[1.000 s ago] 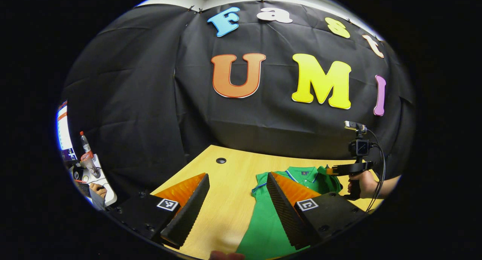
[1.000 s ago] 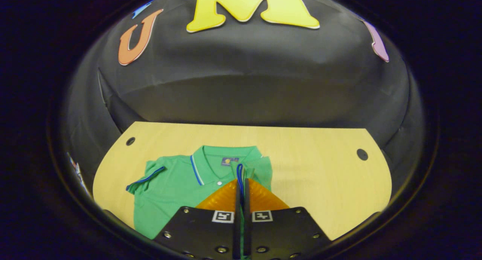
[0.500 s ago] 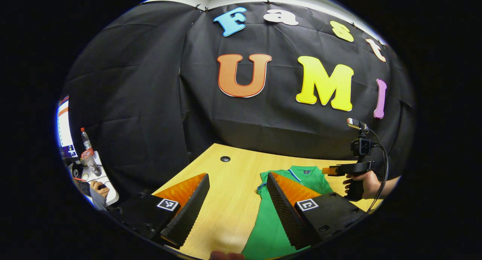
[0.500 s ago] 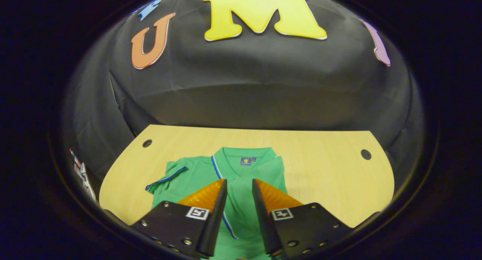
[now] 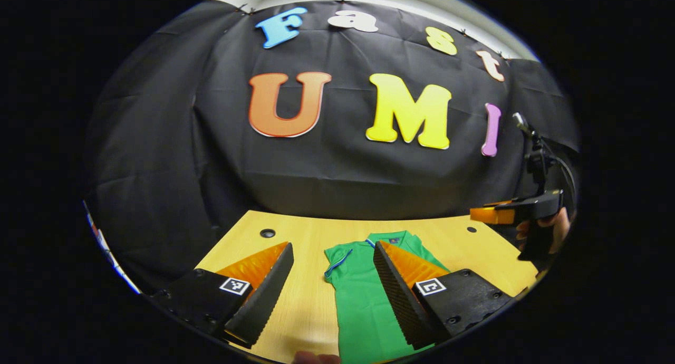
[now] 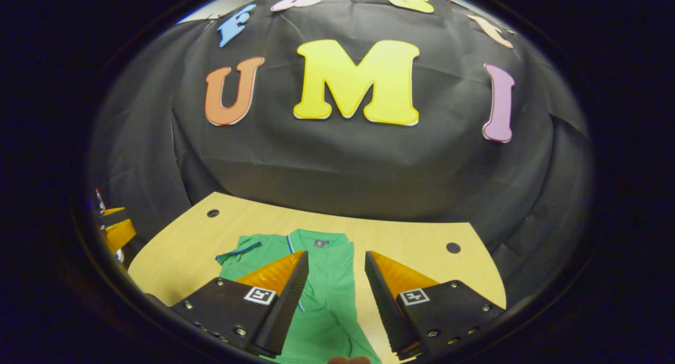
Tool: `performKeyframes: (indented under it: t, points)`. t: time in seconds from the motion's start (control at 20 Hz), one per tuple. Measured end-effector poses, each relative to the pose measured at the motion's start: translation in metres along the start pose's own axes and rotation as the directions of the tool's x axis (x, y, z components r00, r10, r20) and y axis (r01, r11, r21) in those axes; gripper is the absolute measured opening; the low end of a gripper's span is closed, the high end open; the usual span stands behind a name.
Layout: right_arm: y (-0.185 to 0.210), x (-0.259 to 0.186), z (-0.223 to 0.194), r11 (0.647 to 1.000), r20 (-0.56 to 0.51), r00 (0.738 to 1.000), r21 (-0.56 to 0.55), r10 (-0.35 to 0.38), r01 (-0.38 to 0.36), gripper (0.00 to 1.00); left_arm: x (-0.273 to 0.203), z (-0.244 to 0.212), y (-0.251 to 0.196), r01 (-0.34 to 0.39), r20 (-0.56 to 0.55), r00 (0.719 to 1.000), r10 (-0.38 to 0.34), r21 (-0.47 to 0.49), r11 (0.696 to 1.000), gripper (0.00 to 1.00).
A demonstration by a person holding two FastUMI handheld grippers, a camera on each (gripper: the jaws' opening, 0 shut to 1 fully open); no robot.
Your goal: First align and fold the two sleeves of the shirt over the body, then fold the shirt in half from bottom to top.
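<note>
Green polo shirt [image 6: 327,290] — lying flat on the wooden table [image 6: 422,248], collar toward the black cloth wall [image 6: 343,169]; the neck label [image 6: 319,243] is showing too small to read. My right gripper [image 6: 332,295] is hovering over the shirt with fingers apart, gripping nothing. My left gripper [image 5: 332,290] is also hanging spread and empty, over the shirt's left edge. Bare table is lying open on both sides — cable holes [image 6: 453,247] sitting near the far corners.
</note>
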State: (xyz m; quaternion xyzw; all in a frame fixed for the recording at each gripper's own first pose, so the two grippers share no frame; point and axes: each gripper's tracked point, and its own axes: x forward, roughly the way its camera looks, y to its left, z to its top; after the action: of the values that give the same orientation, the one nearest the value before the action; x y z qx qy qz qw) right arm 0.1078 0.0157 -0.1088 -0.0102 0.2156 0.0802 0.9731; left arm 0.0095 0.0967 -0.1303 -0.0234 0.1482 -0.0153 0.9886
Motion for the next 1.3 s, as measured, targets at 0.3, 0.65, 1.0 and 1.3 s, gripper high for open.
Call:
performKeyframes:
  t: [0.3, 0.65, 1.0, 1.3]
  points:
    - [0.007, -0.074, -0.029, 0.996, -0.034, 0.999, 0.084, 0.016, -0.013, 0.70, 0.071, -0.038, -0.002, 0.097, -0.036, 0.995, -0.096, 0.024, 0.995, 0.98]
    - [-0.001, -0.107, -0.058, 0.993, -0.105, 0.994, 0.112, -0.021, 0.033, 0.70, 0.173, -0.101, 0.002, 0.118, -0.117, 0.987, -0.111, 0.051, 0.992, 0.98]
    - [-0.019, -0.113, -0.072, 0.982, -0.141, 0.988, 0.169, -0.061, 0.085, 0.70, 0.225, -0.170, 0.004, 0.154, -0.262, 0.957, -0.122, 0.104, 0.983, 0.98]
    - [-0.031, -0.108, -0.088, 0.967, -0.168, 0.983, 0.229, -0.077, 0.115, 0.70, 0.243, -0.183, 0.009, 0.171, -0.322, 0.937, -0.131, 0.098, 0.980, 0.93]
